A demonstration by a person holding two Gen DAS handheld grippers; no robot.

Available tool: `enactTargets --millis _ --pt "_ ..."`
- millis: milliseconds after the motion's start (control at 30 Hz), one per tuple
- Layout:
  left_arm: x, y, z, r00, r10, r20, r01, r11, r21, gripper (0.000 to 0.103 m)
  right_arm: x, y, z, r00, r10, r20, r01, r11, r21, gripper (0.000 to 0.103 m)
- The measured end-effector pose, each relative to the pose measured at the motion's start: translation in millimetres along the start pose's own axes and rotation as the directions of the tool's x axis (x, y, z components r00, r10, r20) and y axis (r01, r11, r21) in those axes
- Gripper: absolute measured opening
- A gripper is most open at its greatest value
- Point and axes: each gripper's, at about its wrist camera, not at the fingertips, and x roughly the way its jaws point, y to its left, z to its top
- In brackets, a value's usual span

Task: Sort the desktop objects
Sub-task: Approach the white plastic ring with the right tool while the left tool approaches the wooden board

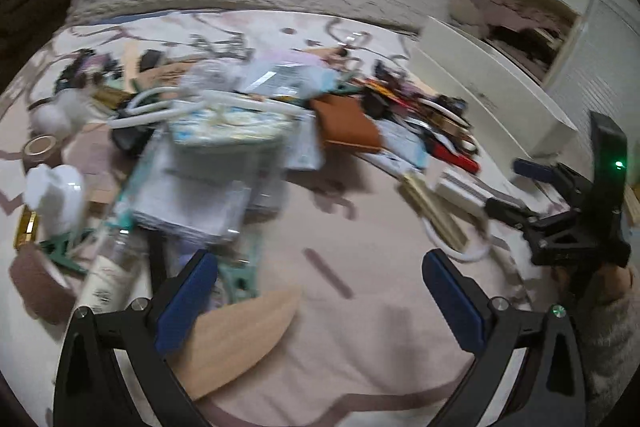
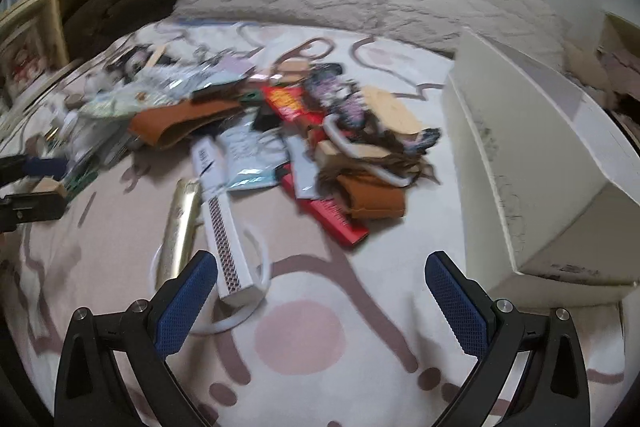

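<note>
Blue-padded fingers of the right gripper stand spread wide with nothing between them, just past a white perforated box and a gold tube lying side by side on a white ring. Beyond sits the heap of clutter: tan leather pieces, a red packet, papers and white hoops, all blurred. It lies on a pink patterned bedspread, with a white open box to the right. Left gripper also hangs spread and empty, its left finger over a wooden leaf-shaped board; a motion-smeared stack of clear packets lies ahead.
</note>
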Motion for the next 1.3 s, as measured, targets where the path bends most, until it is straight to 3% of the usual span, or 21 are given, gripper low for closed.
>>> enactTargets --millis 133,200,533,600,633,733,867,1033,1300 --pt "4.0 -7.3 -1.5 1.0 -0.024 -0.02 0.024 1.0 0.015 0.103 8.3 13.8 -1.8 0.999 0.006 -0.037 -0.008 0.998 -0.064 0.103" --pt "5.4 -11.7 -2.8 0.999 -0.03 -0.026 0.03 0.999 0.026 0.103 13.3 15.1 -0.8 0.999 -0.028 -0.047 0.025 0.997 -0.069 0.103" --pt "-8.6 -33.2 -19.9 0.999 -0.047 -0.002 0.047 0.995 0.088 0.103 10.5 -22.9 8.0 0.987 -0.162 -0.013 0.162 0.979 0.123 0.103" --pt "-13.7 -35.6 -22.5 1.0 -0.01 0.017 0.008 0.996 0.094 0.103 10.5 -17.2 7.1 0.987 -0.163 -0.013 0.164 0.982 0.096 0.103" --pt "-17.6 -36.3 -23.3 0.998 0.046 0.04 -0.05 0.994 0.1 0.103 10.4 -12.7 6.8 0.987 -0.163 -0.011 0.163 0.984 0.074 0.103" --pt "-30.2 -32.7 -23.1 0.983 0.146 0.11 -0.157 0.982 0.102 0.103 13.1 6.0 5.3 0.986 -0.168 -0.012 0.167 0.986 -0.023 0.103" --pt "-40.0 -18.2 -21.1 0.981 0.142 0.13 -0.149 0.988 0.048 0.103 21.5 21.5 2.5 0.98 -0.195 -0.036 0.19 0.976 -0.107 0.103" --pt "-36.8 -8.2 -27.0 0.979 0.182 0.09 -0.184 0.983 0.005 0.103 19.4 30.1 5.1 0.989 -0.144 -0.031 0.14 0.983 -0.118 0.103" --pt "-36.7 4.4 -37.9 0.977 0.202 0.068 -0.196 0.977 -0.086 0.103 20.0 49.2 10.0 0.989 -0.151 -0.012 0.146 0.971 -0.19 0.103"
